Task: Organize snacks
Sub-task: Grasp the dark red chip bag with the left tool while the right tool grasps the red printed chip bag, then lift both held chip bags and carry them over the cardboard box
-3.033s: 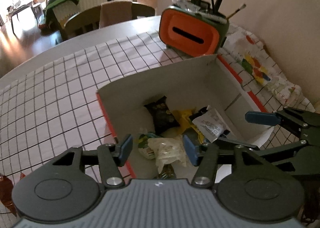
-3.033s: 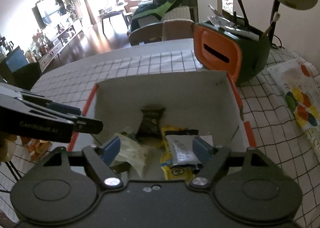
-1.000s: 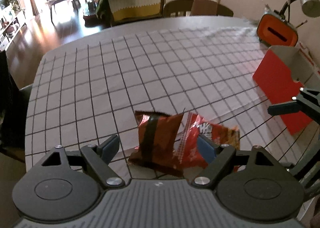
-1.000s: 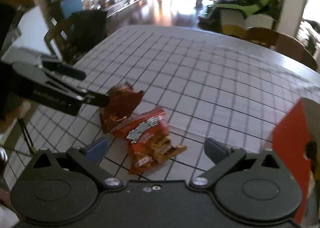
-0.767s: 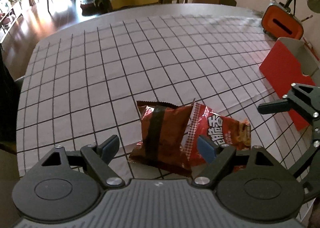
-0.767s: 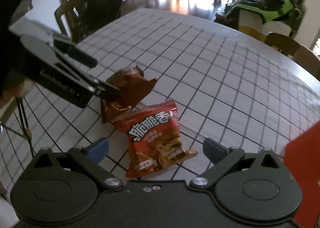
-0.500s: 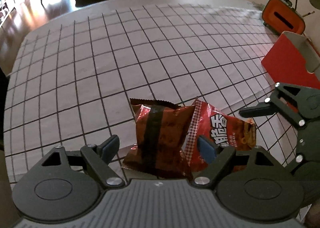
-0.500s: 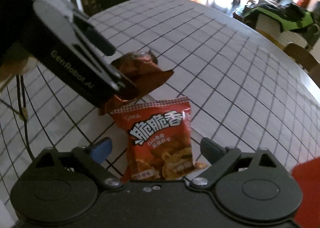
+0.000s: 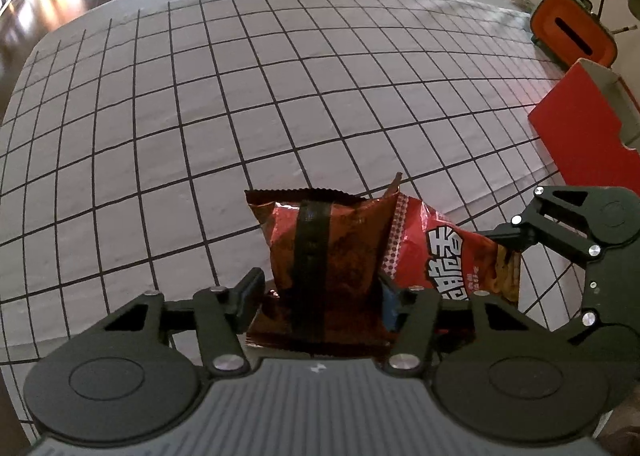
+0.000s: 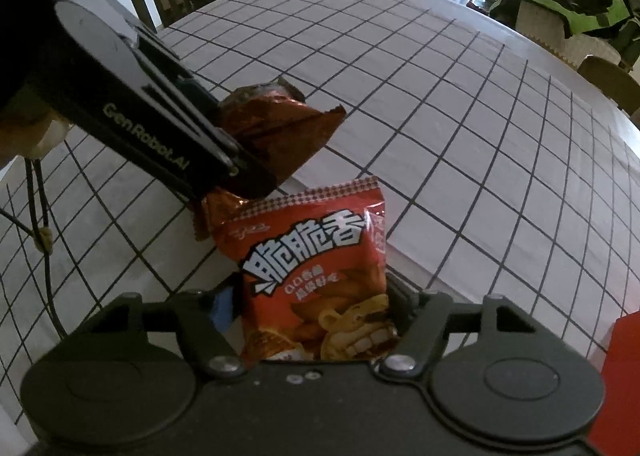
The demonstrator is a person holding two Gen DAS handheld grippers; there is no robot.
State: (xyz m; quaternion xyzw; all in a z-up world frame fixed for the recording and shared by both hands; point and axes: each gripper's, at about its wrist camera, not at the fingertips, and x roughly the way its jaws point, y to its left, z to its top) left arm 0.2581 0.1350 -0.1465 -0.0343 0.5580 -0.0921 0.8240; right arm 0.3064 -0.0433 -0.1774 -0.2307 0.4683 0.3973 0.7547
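Left tongs (image 9: pixel 320 294) just closing, pads now pressing both sides of dark red foil snack bag (image 9: pixel 326 252). Right tongs (image 10: pixel 310 306) also just closing, gripping lower part of bright red chip bag (image 10: pixel 316 276). Both bags lie side by side, touching, on grid-pattern tabletop (image 9: pixel 240 96) near its front edge. Red-sided box (image 9: pixel 580 136) stands well apart at tabletop's right edge; orange-faced holder (image 9: pixel 572 28) just behind it, toward far right corner.

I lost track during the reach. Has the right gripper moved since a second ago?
Yes. The right gripper came down toward the checked tablecloth onto the red snack bag, jaws closing around it.
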